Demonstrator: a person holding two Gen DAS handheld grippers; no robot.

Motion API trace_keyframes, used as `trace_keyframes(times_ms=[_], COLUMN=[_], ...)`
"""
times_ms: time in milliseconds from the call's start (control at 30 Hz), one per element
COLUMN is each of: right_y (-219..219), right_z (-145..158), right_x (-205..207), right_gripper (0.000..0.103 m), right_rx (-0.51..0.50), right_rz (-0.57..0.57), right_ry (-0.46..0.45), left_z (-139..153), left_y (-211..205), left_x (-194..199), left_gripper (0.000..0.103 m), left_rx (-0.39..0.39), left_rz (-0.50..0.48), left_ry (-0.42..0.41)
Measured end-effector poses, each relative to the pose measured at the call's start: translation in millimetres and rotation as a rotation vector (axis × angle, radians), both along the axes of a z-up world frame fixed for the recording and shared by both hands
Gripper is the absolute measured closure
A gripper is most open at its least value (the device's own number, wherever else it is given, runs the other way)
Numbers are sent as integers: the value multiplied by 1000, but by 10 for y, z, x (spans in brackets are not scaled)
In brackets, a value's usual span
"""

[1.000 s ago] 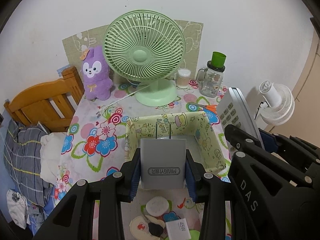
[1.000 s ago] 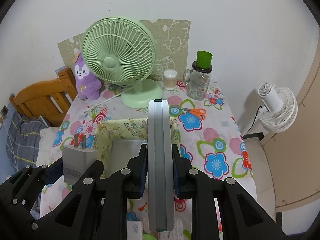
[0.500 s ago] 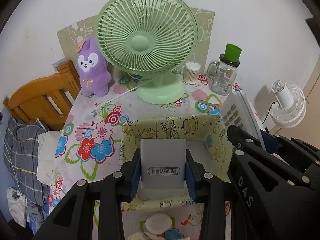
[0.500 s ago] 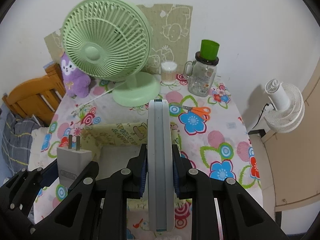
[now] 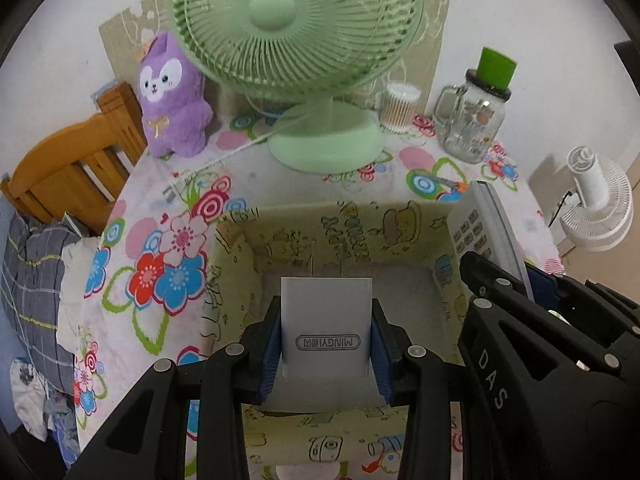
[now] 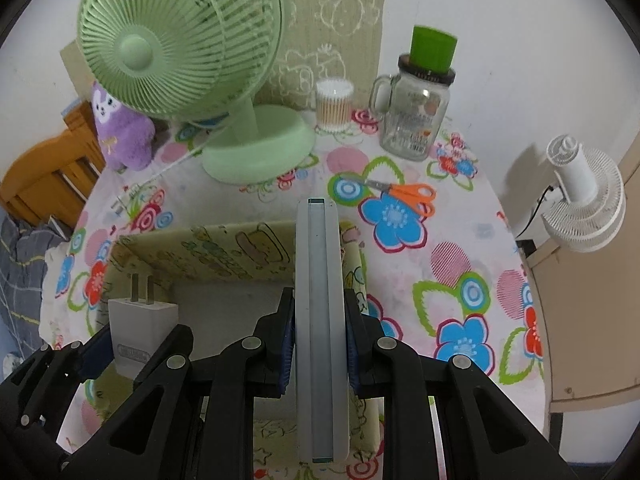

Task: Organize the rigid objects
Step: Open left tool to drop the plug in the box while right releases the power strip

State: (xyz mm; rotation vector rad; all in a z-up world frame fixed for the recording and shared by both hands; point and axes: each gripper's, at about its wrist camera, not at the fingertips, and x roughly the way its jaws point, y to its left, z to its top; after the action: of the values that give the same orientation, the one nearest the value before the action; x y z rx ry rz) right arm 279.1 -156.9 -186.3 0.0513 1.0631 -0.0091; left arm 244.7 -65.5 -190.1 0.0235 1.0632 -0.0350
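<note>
Looking along the left hand-held gripper (image 5: 326, 344), its blue pads are squeezed tight on a small white square plug charger (image 5: 326, 326), metal prongs pointing away. The charger now hangs over the inside of the yellow cartoon-print cloth box (image 5: 352, 232); a second ago the box sat farther off and looked smaller. The round green plastic desk fan (image 5: 296, 20) and purple plush bunny (image 5: 172, 96) look bigger too.

From the right hand-held gripper (image 6: 320, 340), the pads are pinched on a long grey remote control (image 6: 320, 320) held on its thin edge. It sits above the box's right wall, lower than before. Orange-handled scissors (image 6: 408, 194) lie on the flowered counter (image 6: 460, 264).
</note>
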Motion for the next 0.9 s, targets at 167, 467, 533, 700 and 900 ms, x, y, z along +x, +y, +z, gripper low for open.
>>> trace_keyframes(times_ms=[167, 467, 533, 700, 900], right_y=[13, 49, 48, 101, 129], right_z=[-150, -291, -303, -224, -76], right_x=[59, 101, 80, 82, 11], right_gripper=[78, 78, 77, 68, 40], right_rx=[3, -13, -9, -48, -22], right_rz=[1, 16, 15, 43, 36], right_ry=[25, 51, 51, 49, 20], left_z=[-121, -250, -263, -218, -88], left_y=[-4, 27, 29, 61, 125], left_x=[55, 77, 70, 38, -30], left_gripper=[63, 62, 53, 34, 27], left_rx=[9, 24, 24, 22, -4], left_rz=[1, 4, 0, 10, 19], left_ry=[21, 29, 30, 22, 7])
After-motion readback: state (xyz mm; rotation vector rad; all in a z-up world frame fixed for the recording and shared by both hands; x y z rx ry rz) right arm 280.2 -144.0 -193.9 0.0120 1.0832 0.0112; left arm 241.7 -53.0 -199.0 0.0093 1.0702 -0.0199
